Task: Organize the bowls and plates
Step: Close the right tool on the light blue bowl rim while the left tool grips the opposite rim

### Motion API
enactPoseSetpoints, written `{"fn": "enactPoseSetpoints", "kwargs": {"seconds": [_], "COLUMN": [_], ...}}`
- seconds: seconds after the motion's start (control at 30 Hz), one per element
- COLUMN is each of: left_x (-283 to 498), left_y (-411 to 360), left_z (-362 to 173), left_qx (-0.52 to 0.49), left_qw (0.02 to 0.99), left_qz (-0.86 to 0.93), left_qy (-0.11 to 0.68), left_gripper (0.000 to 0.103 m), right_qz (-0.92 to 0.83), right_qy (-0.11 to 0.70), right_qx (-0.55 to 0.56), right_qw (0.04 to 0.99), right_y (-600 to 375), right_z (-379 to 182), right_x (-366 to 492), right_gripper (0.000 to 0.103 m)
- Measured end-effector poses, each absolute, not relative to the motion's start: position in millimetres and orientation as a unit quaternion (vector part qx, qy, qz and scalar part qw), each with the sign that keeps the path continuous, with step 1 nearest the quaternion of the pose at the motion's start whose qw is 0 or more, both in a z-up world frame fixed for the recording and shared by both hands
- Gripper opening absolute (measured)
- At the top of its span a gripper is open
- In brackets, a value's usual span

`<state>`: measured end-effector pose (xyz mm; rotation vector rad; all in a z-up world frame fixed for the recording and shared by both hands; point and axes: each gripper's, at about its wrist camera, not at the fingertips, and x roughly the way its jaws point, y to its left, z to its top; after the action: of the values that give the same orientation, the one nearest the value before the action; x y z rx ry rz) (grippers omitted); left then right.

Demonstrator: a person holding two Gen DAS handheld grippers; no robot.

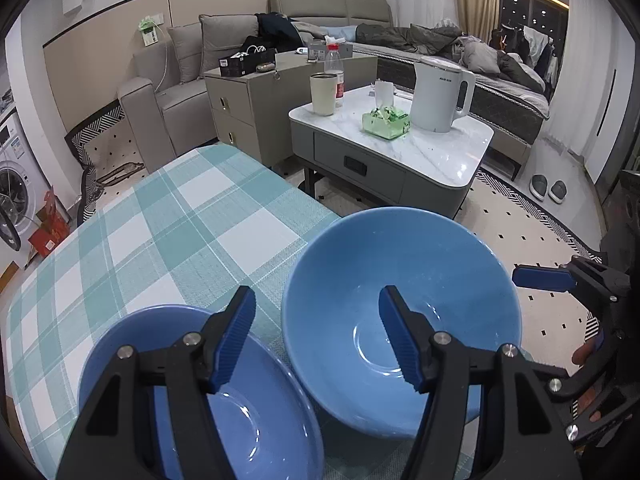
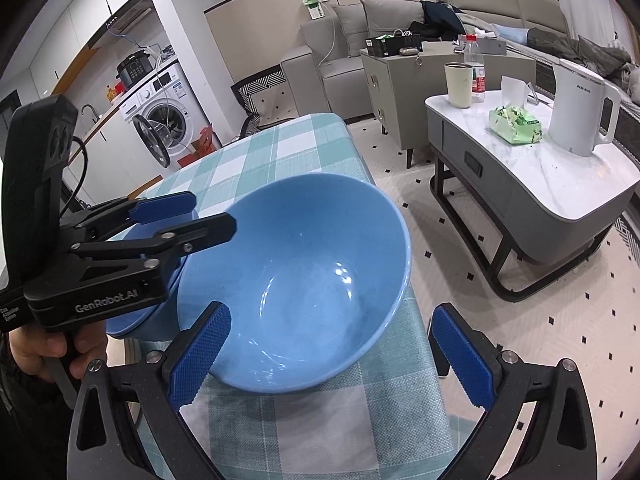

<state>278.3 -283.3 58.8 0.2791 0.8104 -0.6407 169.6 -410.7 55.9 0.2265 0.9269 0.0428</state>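
Two blue dishes sit on the checked tablecloth at the near right end of the table: a deep bowl, tipped up on one side, and a shallower plate just to its left. In the left wrist view the bowl's rim overlaps the plate's right edge, though I cannot tell whether it rests on it.

The left gripper stands about half open, straddling the bowl's near left rim: its right finger is inside the bowl and its left finger is over the plate. The pads do not press on the rim, so it holds nothing.

The right gripper is spread wide at the bowl's near side. Its left pad lies against or just beside the outer wall; the right pad is clear of the bowl, so nothing is held.

A hand grips the left tool's handle. Beyond the table stands a low marble-topped table with a white kettle, a cup, a bottle and a green tissue pack.
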Motion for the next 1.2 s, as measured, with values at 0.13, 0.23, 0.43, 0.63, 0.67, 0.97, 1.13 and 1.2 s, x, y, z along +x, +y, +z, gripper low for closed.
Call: {"fn": "enactPoseSetpoints", "kwargs": {"seconds": [0.13,0.23,0.43,0.63,0.67,0.97,1.13,1.2], "left_x": [281,282,283,281,281,280,278,276], "left_y": [-287,-290,-293,-294,-294,-295,-301,-303], "left_z": [53,48,42,42,42,42,42,42], "left_qx": [0.131,0.135,0.136,0.141,0.142,0.140,0.147,0.153], "left_qw": [0.855,0.850,0.844,0.845,0.845,0.846,0.847,0.847], "left_qz": [-0.306,-0.308,-0.307,-0.304,-0.304,-0.303,-0.303,-0.304], "left_qy": [0.398,0.405,0.418,0.417,0.417,0.416,0.412,0.409], "left_gripper": [0.064,0.061,0.052,0.050,0.050,0.049,0.049,0.049], "right_qz": [0.021,0.025,0.043,0.037,0.034,0.027,0.017,0.015], "right_qy": [0.451,0.456,0.453,0.457,0.458,0.463,0.458,0.457], "right_qx": [0.113,0.118,0.125,0.113,0.110,0.094,0.084,0.084], "right_qw": [0.885,0.882,0.882,0.882,0.881,0.881,0.885,0.885], "right_y": [-411,-410,-406,-404,-404,-403,-402,-404], "right_z": [54,52,54,52,52,49,53,54], "right_x": [170,171,170,169,169,170,167,166], "right_gripper": [0.102,0.102,0.102,0.102,0.102,0.085,0.081,0.080]}}
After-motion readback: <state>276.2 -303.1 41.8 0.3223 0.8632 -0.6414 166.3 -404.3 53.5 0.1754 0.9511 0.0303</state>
